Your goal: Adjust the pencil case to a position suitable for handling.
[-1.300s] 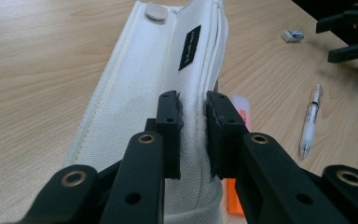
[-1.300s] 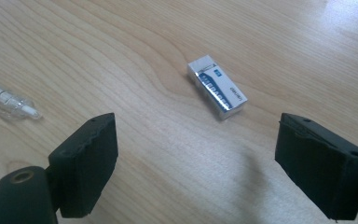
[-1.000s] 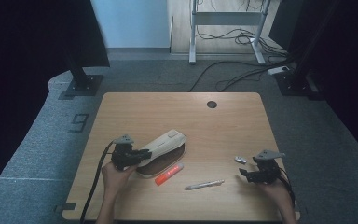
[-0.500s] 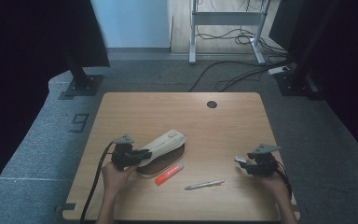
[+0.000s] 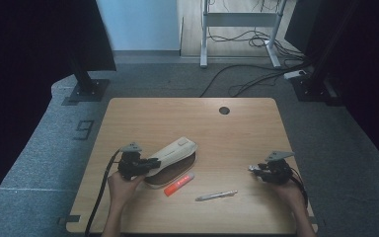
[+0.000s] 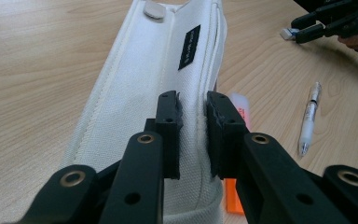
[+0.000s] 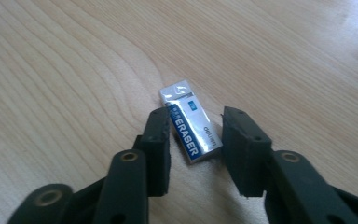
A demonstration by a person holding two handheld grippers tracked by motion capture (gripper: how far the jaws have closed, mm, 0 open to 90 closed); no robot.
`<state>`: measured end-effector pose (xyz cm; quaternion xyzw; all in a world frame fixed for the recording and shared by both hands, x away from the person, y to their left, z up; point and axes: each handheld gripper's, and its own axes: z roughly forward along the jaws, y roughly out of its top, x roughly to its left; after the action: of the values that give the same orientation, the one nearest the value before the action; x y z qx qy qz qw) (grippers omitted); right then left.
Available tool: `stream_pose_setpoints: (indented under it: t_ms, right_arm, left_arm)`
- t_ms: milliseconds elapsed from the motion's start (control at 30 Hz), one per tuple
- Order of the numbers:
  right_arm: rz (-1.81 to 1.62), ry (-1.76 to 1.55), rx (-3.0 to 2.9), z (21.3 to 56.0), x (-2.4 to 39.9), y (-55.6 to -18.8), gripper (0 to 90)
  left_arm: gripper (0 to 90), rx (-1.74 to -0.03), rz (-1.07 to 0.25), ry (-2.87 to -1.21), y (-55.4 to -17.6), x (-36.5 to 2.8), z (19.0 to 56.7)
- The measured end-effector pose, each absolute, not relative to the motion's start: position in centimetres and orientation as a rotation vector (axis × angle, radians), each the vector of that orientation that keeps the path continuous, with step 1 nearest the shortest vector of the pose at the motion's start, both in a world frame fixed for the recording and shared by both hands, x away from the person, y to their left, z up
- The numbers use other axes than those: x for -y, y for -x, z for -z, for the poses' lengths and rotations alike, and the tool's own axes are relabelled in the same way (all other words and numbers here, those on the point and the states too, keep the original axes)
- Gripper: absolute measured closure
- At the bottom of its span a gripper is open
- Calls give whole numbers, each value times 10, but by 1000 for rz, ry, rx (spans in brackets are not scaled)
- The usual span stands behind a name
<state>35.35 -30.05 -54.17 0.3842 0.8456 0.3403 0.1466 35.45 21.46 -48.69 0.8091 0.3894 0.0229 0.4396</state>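
Partly hidden: white pencil case point(image 6: 168, 79) running out of the bottom of the left gripper view behind the black jaws, its dark underside barely showing in the high view. Orange marker point(image 5: 179, 183) mostly covered by the case and jaw in the left gripper view, showing only as an orange strip. Small label on the case too small to read. Eraser point(image 7: 190, 122) reduced to a pale speck at the right gripper tips in the high view.

Compared with a second ago: right gripper point(image 5: 257, 170) sitting a little higher and further left in the high view, now right over the eraser; jaws having just been closing, with the eraser between them. Left gripper point(image 5: 148, 165), case, marker and pen point(image 5: 216, 196) lying as before.

Left gripper point(image 6: 193, 126) pinching a fold of the case's white fabric, pads pressing on both sides, lower centre of its view. Right gripper point(image 7: 196, 140) partly spread around the eraser lying flat on the wooden table point(image 5: 237, 128); left pad touching the eraser's edge, right pad standing apart with a gap. Eraser sitting centre frame in the right gripper view, at lower right of the table in the high view.
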Motion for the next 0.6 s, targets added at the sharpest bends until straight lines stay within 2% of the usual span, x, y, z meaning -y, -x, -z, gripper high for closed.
stream_pose_setpoints:
  t_ms: [167,600]
  right_arm:
    - [-993,-1127,-2441,541,301,-352,707]
    - [-1043,-1164,-2424,538,295,-346,717]
  left_arm:
    - [758,-967,-56,-2010,-354,-215,487]
    - [759,-958,-55,-2007,-355,-215,487]
